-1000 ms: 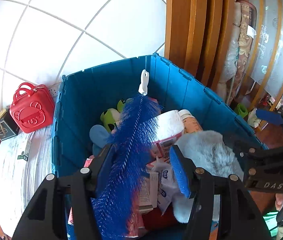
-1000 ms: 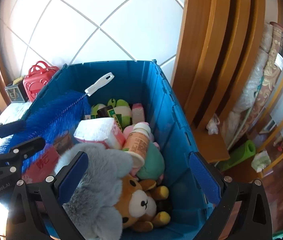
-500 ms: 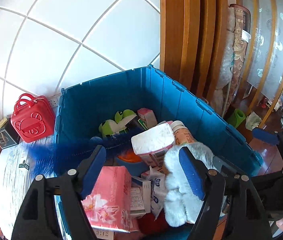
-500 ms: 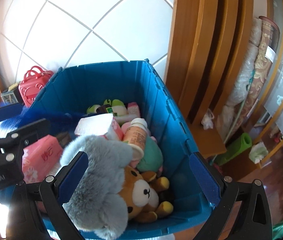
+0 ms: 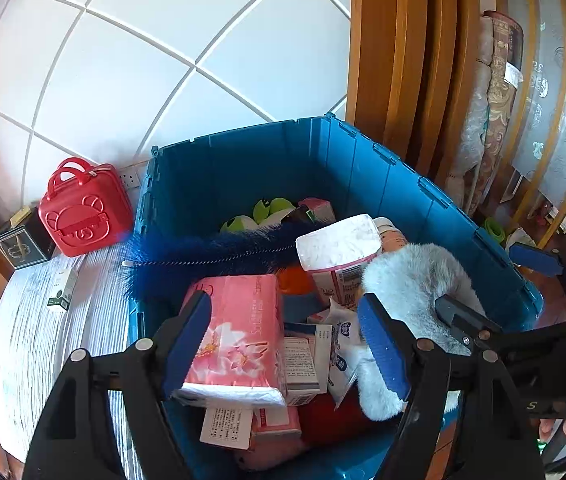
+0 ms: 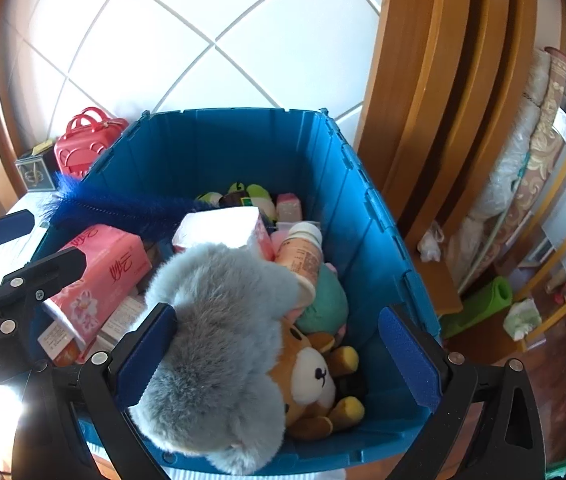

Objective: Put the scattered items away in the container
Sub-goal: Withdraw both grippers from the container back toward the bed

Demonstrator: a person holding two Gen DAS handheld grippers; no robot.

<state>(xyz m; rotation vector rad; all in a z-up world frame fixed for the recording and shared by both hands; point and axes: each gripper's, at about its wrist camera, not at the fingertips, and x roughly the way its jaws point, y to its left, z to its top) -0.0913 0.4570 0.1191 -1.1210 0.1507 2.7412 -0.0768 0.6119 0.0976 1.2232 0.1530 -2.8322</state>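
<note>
A blue plastic crate [image 5: 403,184] [image 6: 363,216] holds several items. A blue bristle brush [image 5: 211,254] [image 6: 123,208] lies across them, its tip sticking out over the left rim. A pink tissue pack [image 5: 239,332] [image 6: 103,276], a white pack [image 5: 339,240], a grey plush [image 5: 415,280] [image 6: 219,320], a brown bear [image 6: 311,376] and a bottle [image 6: 299,252] lie inside. My left gripper [image 5: 287,348] is open and empty above the crate's near end. My right gripper [image 6: 279,356] is open and empty above the grey plush.
A red case [image 5: 83,208] [image 6: 87,144] and a dark box [image 5: 23,240] stand left of the crate on a white table [image 5: 35,320]. A small box [image 5: 61,290] lies there too. Wooden panels [image 5: 395,60] and rolled rugs [image 6: 539,168] stand at the right.
The brush left my left gripper and fell flat across the crate's contents. Both grippers have pulled back and up from the crate.
</note>
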